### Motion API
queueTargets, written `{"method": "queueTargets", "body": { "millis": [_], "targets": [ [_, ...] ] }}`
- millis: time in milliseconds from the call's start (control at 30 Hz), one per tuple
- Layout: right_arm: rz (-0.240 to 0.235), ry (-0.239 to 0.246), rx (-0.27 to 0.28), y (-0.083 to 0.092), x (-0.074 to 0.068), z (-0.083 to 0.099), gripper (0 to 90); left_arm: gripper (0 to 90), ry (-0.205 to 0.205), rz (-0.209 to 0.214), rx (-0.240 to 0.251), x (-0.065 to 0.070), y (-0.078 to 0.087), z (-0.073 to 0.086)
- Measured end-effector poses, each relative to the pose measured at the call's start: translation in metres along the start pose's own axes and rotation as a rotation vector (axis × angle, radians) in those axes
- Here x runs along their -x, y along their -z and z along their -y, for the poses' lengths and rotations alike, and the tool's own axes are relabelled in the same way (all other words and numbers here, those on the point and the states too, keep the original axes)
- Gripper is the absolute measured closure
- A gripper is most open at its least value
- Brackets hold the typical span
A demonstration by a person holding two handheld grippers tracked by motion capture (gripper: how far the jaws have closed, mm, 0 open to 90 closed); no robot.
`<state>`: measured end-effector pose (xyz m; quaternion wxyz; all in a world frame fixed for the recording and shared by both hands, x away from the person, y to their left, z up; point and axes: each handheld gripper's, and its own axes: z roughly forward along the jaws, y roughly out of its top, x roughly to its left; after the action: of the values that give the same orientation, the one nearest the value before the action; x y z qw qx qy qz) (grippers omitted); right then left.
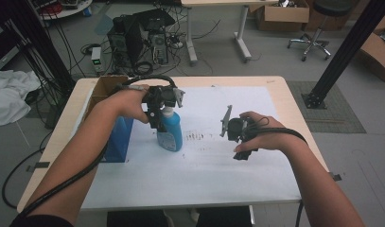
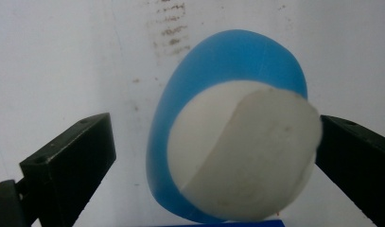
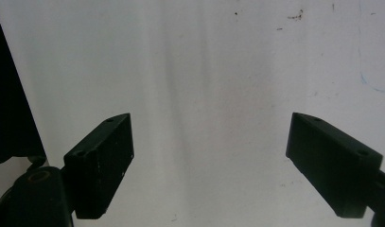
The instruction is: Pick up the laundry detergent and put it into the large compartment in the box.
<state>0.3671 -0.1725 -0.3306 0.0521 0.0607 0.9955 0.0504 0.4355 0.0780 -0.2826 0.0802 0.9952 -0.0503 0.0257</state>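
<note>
Hovering my left gripper (image 2: 214, 156) straight above the bottle (image 1: 170, 132), I look down its jaws onto the white cap (image 2: 244, 151), with the blue body showing behind it. My jaws stand apart, one on each side of the cap. The one on the right of the left gripper view lies at the cap's edge, while the other has a clear gap, so nothing is clamped. I come from above because the cap and neck are the narrowest part, the only place these jaws can span.

The bottle stands upright on the white sheet (image 1: 228, 165) covering the table (image 1: 280, 90), left of centre, just beside the blue bin (image 1: 119, 139) and near the cardboard box (image 1: 102, 87) at the far-left corner. Standing free like that, it leaves room for a jaw on either side.

My right gripper (image 3: 211, 156) hangs well apart from the bottle, over bare sheet, jaws wide with nothing between them. In the high view I hold it (image 1: 235, 130) out to the right, away from the left arm's path.

I judge the next step is to centre on the cap and close; squeezing off-centre could tip the bottle toward the bin.
</note>
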Motion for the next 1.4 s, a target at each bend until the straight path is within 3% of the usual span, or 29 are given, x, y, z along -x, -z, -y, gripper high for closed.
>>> {"method": "queueTargets", "body": {
  "millis": [67,733,833,1400],
  "targets": [
    [0.001,0.000,0.001,0.000,0.000,0.000,16.0,1.9,-0.022,-0.001,-0.003,0.001,-0.002,0.000],
    [0.001,-0.016,-0.006,-0.004,-0.002,-0.003,16.0,2.4,-0.089,-0.009,-0.003,-0.002,-0.015,0.003],
    [0.001,-0.020,-0.006,-0.005,-0.002,-0.003,16.0,4.2,-0.111,-0.017,-0.005,-0.003,-0.015,0.004],
    [0.001,-0.022,-0.003,-0.006,-0.001,-0.003,16.0,16.9,-0.138,-0.030,-0.009,0.001,-0.016,0.004]
  ]
}}
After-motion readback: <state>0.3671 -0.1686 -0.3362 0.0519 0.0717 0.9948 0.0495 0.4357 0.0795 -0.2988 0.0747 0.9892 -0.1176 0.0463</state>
